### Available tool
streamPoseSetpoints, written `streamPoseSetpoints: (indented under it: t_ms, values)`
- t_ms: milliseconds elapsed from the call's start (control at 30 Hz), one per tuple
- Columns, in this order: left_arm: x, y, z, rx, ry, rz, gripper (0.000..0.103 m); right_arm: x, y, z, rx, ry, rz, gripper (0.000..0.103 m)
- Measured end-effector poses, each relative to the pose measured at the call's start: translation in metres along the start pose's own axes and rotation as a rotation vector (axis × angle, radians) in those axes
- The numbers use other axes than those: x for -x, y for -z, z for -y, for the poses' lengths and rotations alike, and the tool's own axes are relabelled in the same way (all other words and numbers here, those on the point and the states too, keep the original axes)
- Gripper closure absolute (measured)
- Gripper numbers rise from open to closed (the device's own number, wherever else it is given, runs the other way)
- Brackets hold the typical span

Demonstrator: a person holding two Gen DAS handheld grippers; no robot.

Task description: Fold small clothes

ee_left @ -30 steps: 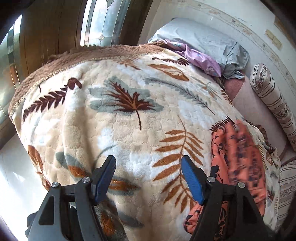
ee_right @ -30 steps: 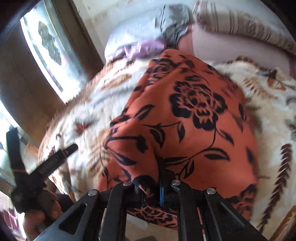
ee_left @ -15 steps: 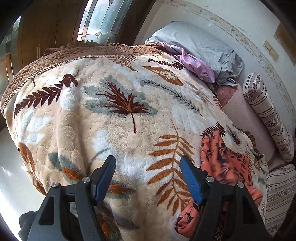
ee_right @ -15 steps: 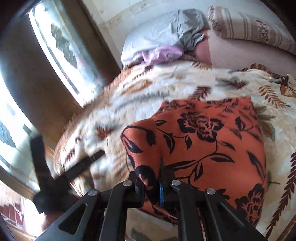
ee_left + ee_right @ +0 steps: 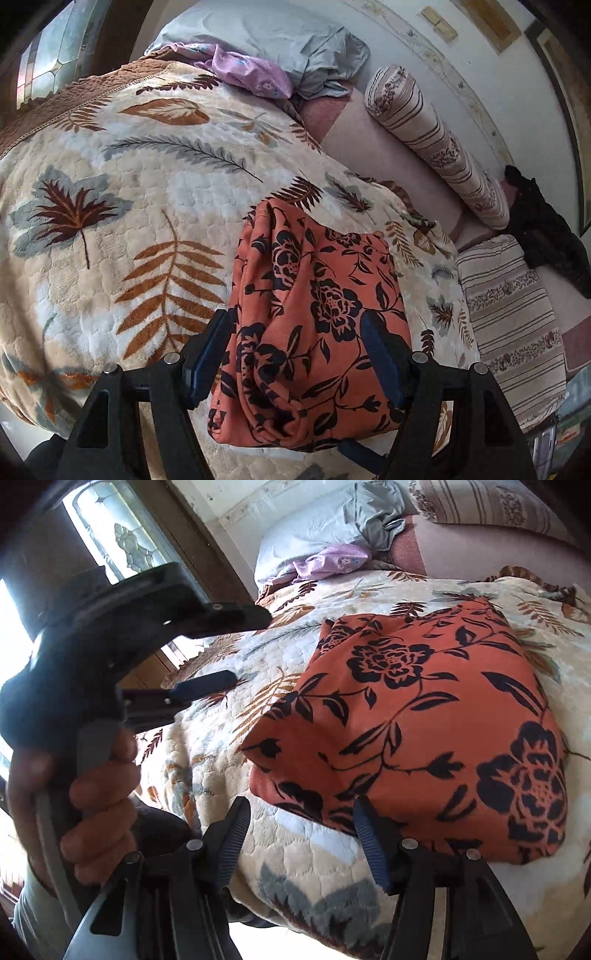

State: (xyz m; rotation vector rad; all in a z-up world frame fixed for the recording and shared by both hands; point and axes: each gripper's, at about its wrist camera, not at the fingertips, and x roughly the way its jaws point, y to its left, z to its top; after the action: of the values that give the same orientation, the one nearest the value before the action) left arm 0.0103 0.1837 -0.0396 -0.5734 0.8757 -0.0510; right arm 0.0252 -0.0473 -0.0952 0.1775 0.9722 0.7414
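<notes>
Orange fabric with a black rose print, a folded garment (image 5: 314,317), is laid on the leaf-patterned fleece blanket (image 5: 110,221) near the bed's near edge. The left gripper (image 5: 297,349) is held over it with fingers apart, no pad pressed on the cloth. The right gripper (image 5: 301,836) has just been opened; its fingers stand apart, and the garment's near-left corner is seen beside the right finger, unclamped. A grey pillow (image 5: 280,40) is seen at the far end.
</notes>
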Motion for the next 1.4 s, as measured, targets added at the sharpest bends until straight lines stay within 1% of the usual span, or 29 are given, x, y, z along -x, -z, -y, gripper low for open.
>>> streamPoseSetpoints:
  t_ms: [67,167,267,300,333,367,400,433,467,567,600,667,700,767,833,867,900,933,1000,1033,1067,1100,1133,1167,1200,1233,1300,1333,1400]
  values:
    - [-0.020,-0.009,0.012,-0.052,-0.027,-0.058,0.031,0.014,0.006,0.011,-0.064,-0.009,0.015,0.040]
    - [-0.050,-0.017,0.017,-0.072,-0.088,-0.137,0.031,0.027,0.010,0.035,-0.151,-0.010,0.031,0.040]
    - [-0.072,-0.020,0.012,-0.064,-0.135,-0.205,0.040,0.036,0.013,0.059,-0.236,-0.017,0.044,0.040]
    - [-0.078,-0.021,0.009,-0.057,-0.133,-0.228,0.046,0.039,0.015,0.065,-0.258,-0.022,0.051,0.040]
    - [-0.085,-0.022,0.005,-0.038,-0.129,-0.261,0.064,0.041,0.015,0.070,-0.274,-0.029,0.056,0.040]
    - [-0.089,-0.023,-0.002,-0.002,-0.105,-0.290,0.072,0.043,0.014,0.074,-0.285,-0.033,0.062,0.040]
    - [-0.090,-0.025,-0.007,0.029,-0.072,-0.291,0.076,0.044,0.012,0.078,-0.293,-0.036,0.068,0.040]
    - [-0.086,-0.027,-0.009,0.038,-0.055,-0.274,0.084,0.045,0.011,0.080,-0.299,-0.043,0.074,0.040]
    - [-0.077,-0.027,-0.007,0.031,-0.054,-0.243,0.087,0.047,0.010,0.082,-0.302,-0.049,0.078,0.040]
    - [-0.035,-0.014,0.010,-0.035,-0.084,-0.069,0.087,0.054,0.007,0.085,-0.307,-0.062,0.093,0.040]
    - [-0.034,-0.007,0.008,-0.037,-0.101,-0.058,0.086,0.062,0.008,0.086,-0.304,-0.066,0.099,0.040]
    - [-0.053,0.005,-0.007,-0.012,-0.142,-0.110,0.083,0.067,0.002,0.086,-0.297,-0.070,0.103,0.040]
    - [-0.066,0.007,-0.017,0.011,-0.145,-0.138,0.081,0.069,-0.002,0.086,-0.291,-0.075,0.099,0.040]
    - [-0.067,0.006,-0.029,0.039,-0.086,-0.132,0.079,0.073,-0.013,0.083,-0.272,-0.087,0.094,0.040]
    - [-0.068,0.000,-0.033,0.054,-0.065,-0.155,0.079,0.077,-0.030,0.077,-0.240,-0.115,0.095,0.040]
    - [-0.070,-0.002,-0.030,0.039,-0.068,-0.160,0.079,0.079,-0.040,0.074,-0.226,-0.135,0.102,0.037]
    - [-0.071,-0.005,-0.027,0.015,-0.074,-0.159,0.079,0.079,-0.051,0.072,-0.222,-0.169,0.099,0.031]
    - [-0.071,-0.006,-0.024,-0.008,-0.081,-0.157,0.079,0.075,-0.062,0.072,-0.236,-0.206,0.091,0.031]
    - [-0.070,-0.009,-0.020,-0.018,-0.090,-0.172,0.079,0.054,-0.076,0.079,-0.281,-0.246,0.069,0.026]
    - [-0.065,-0.011,-0.020,-0.011,-0.080,-0.170,0.078,0.035,-0.077,0.088,-0.321,-0.274,0.017,0.025]
    - [-0.060,-0.013,-0.020,-0.001,-0.062,-0.150,0.078,0.015,-0.074,0.100,-0.387,-0.257,-0.046,0.025]
    - [-0.052,-0.017,-0.022,0.009,-0.055,-0.114,0.078,0.002,-0.065,0.111,-0.455,-0.243,-0.082,0.025]
    - [-0.047,-0.022,-0.025,0.016,-0.059,-0.088,0.073,-0.002,-0.059,0.116,-0.475,-0.277,-0.068,0.025]
    - [-0.047,-0.028,-0.028,0.018,-0.072,-0.078,0.069,0.002,-0.056,0.115,-0.454,-0.289,-0.041,0.025]
    - [-0.054,-0.035,-0.031,0.016,-0.089,-0.090,0.069,0.004,-0.055,0.112,-0.432,-0.287,-0.040,0.025]
    - [-0.065,-0.041,-0.034,0.016,-0.103,-0.125,0.069,0.004,-0.053,0.110,-0.418,-0.281,-0.046,0.025]
    - [-0.090,-0.052,-0.038,0.022,-0.096,-0.202,0.069,0.003,-0.051,0.105,-0.389,-0.265,-0.043,0.025]
    - [-0.098,-0.057,-0.038,0.026,-0.095,-0.211,0.069,0.003,-0.052,0.104,-0.380,-0.257,-0.042,0.025]
    - [-0.105,-0.073,-0.036,0.014,-0.070,-0.203,0.074,0.003,-0.050,0.101,-0.366,-0.251,-0.038,0.025]
